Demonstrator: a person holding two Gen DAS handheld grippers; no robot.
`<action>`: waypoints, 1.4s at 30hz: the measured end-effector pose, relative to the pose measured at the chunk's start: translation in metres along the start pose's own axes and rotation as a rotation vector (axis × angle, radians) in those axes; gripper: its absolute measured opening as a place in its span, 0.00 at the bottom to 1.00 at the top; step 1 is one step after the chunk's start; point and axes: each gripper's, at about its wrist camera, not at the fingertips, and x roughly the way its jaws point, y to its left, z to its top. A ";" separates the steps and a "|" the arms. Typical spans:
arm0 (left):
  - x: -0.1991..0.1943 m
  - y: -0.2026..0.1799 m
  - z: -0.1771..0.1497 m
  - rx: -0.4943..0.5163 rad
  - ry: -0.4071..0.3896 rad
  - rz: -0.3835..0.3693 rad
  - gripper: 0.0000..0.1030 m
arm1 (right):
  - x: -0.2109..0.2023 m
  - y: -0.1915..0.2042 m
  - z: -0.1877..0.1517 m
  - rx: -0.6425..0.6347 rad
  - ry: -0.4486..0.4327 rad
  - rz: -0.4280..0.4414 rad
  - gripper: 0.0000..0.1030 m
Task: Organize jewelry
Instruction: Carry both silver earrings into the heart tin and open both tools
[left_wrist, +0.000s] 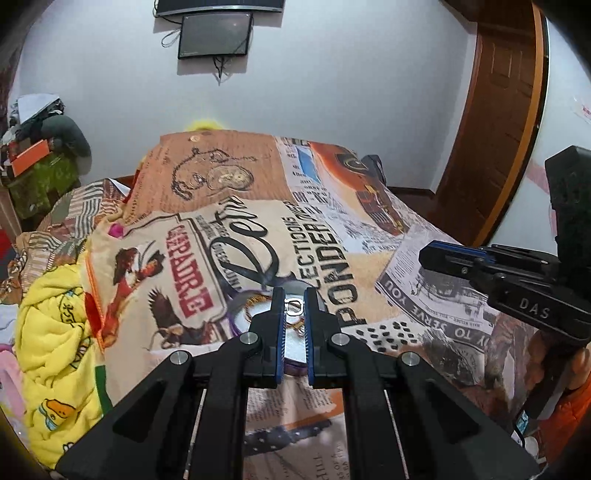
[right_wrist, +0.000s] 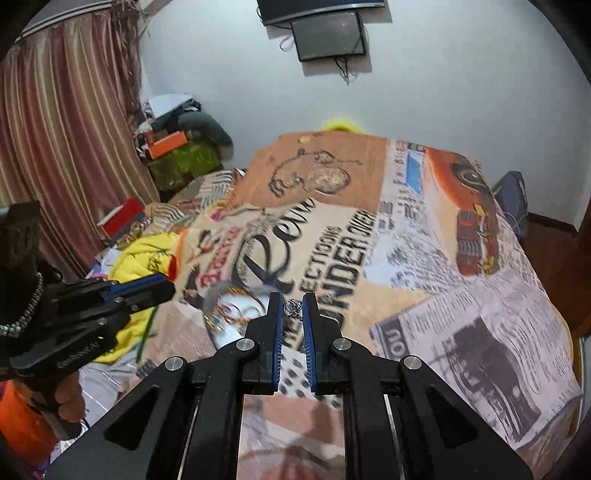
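1. Left gripper (left_wrist: 294, 295): fingers nearly together, pinching a small silver ring-like piece (left_wrist: 294, 306) right at the tips. It looks gripped, but a sliver of gap shows on either side, so that's a judgement.
2. Below and just behind the left tips sits a round white dish (left_wrist: 291, 354) with gold chain bits (left_wrist: 255, 300) and purple cord (left_wrist: 236, 302) on it, spilling out to the left of the fingers.
3. Right gripper (right_wrist: 293, 297): fingers close together, pinching a small silver ornate jewel (right_wrist: 291, 308) between the tips, off the blanket.
4. In the right wrist view the dish (right_wrist: 232, 314) lies left of the fingers, with tangled gold and coloured pieces still heaped on it.
5. Progress, judged: early to middle. Two small pieces are lifted, one per gripper, and the heap on the dish is still unsorted. No box or organizer is visible to receive them, so I can't tell where they go.
6. Left to do: place both held pieces, then untangle the chains and cord.
7. Readable text: printed blanket (left_wrist: 369, 229) ahead of the fingers shows "PONDER", "ECTIONS", "TO SERVE YOU", and a red stamp that's hard to read.
8. Right gripper body seen from the left view reads "DAS"; the lettering on the left gripper body in the right view is too small to read.
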 end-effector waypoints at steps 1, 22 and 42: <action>-0.001 0.002 0.001 0.000 -0.006 0.005 0.07 | 0.001 0.002 0.002 -0.002 -0.005 0.007 0.09; 0.050 0.031 -0.012 -0.026 0.077 0.003 0.07 | 0.079 0.028 0.006 0.037 0.070 0.132 0.09; 0.074 0.032 -0.020 -0.047 0.133 -0.025 0.20 | 0.107 0.027 0.002 0.058 0.175 0.171 0.20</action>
